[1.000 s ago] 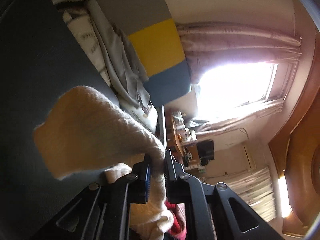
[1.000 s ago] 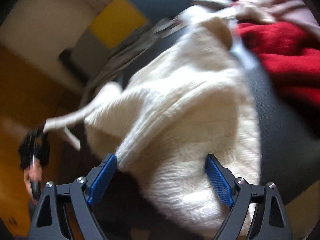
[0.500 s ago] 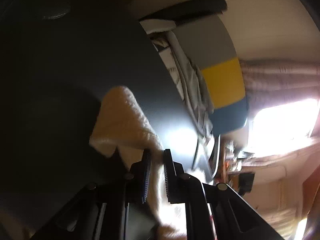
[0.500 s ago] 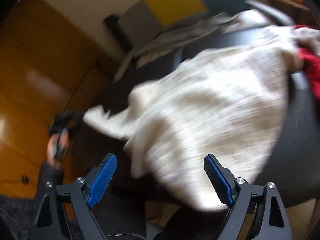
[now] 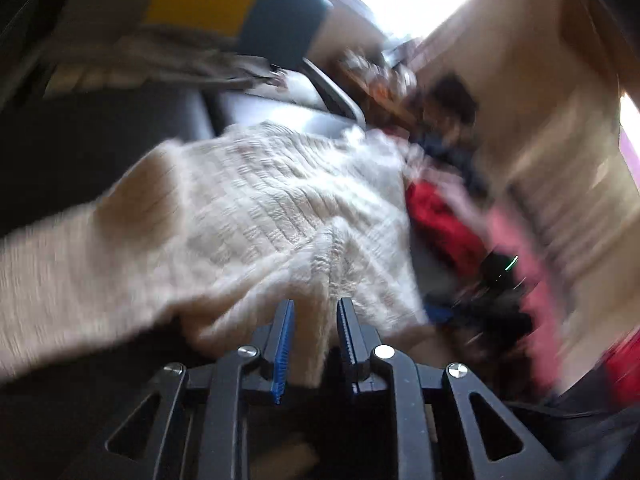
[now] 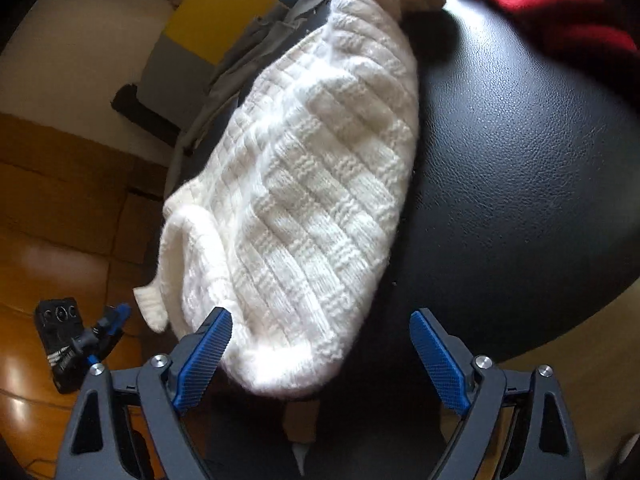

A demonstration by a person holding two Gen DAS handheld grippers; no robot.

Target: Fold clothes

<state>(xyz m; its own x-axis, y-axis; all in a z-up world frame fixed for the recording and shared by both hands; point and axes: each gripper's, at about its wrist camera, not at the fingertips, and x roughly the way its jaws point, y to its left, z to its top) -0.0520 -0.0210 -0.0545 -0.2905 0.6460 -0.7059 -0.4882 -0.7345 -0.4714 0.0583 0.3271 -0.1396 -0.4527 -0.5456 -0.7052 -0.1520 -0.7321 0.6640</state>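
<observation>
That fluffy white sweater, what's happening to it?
Someone is folding clothes with a gripper in each hand. The white sweater lies on a dark leathery surface. The left gripper pinches a bit of the sweater. The right gripper is wide open at the sweater's near edge, not gripping it. A red garment waits beyond it.

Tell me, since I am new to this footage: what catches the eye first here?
The cream knitted sweater dominates, spread lengthwise over the black leather surface just ahead of the open right gripper. In the blurred left wrist view, the left gripper pinches a fold of that sweater. A red garment lies at the far right edge of the surface.
</observation>
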